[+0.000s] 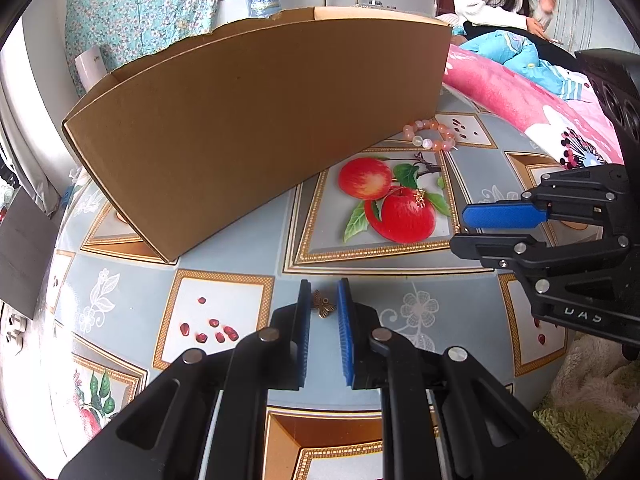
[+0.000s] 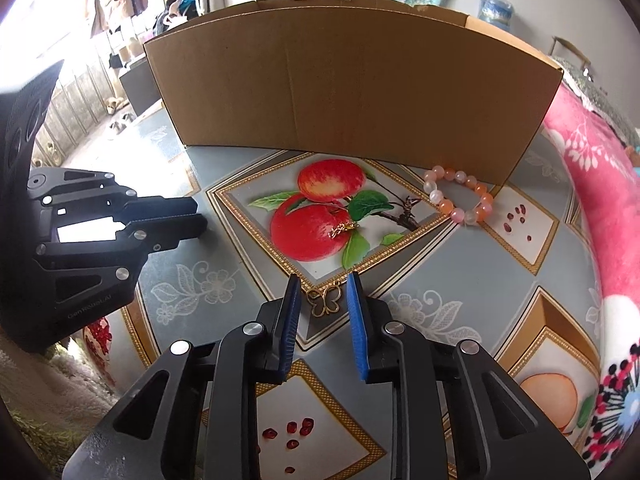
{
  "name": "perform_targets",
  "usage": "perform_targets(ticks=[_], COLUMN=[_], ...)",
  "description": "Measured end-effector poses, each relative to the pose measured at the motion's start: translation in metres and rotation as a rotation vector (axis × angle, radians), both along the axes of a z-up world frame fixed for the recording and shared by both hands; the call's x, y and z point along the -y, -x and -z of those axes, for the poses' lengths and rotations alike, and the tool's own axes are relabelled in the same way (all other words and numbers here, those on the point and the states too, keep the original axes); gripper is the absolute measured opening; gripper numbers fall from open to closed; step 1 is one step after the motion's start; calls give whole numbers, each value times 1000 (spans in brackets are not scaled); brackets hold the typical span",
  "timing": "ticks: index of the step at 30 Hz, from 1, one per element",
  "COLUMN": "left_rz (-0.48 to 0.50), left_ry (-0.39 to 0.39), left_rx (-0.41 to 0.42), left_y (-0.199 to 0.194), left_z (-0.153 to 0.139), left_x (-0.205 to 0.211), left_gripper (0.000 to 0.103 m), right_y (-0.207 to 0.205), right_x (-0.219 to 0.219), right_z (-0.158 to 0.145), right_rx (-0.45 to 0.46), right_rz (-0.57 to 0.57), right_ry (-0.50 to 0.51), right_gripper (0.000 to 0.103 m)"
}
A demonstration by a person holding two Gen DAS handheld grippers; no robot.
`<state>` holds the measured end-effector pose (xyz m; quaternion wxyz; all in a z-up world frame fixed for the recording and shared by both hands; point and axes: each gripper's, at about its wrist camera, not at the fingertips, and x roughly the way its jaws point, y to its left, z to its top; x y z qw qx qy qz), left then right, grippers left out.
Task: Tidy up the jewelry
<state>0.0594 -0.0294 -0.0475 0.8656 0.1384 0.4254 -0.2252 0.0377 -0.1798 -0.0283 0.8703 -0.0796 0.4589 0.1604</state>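
The left gripper [image 1: 324,300] sits in front of the cardboard box [image 1: 256,120], jaws apart around a bronze butterfly charm [image 1: 323,305] lying on the fruit-print tablecloth [image 1: 240,256]. Right of it, the right gripper [image 2: 323,294] brackets a gold butterfly pendant [image 2: 326,301], jaws apart, not touching. A small gold piece [image 2: 341,229] and beaded bracelet [image 2: 458,196] lie nearer the box.

Matt cardboard box [image 1: 256,120], glossy tablecloth [image 1: 240,264]
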Motion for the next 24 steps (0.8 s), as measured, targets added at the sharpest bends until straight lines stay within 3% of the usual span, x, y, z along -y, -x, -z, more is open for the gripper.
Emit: perform_targets(ticks=[2, 24], left_rz=[1, 6], left_ry=[0, 3], left_rx=[1, 34], left_y=[0, 5], left_z=[0, -9], left_x=[0, -3], left_gripper=[12, 12], right_y=[0, 12], right_x=[-1, 14], right_z=[0, -20], right_rx=[-2, 35], right_rz=[-7, -1], right_ry=[1, -34], right_gripper=[14, 13])
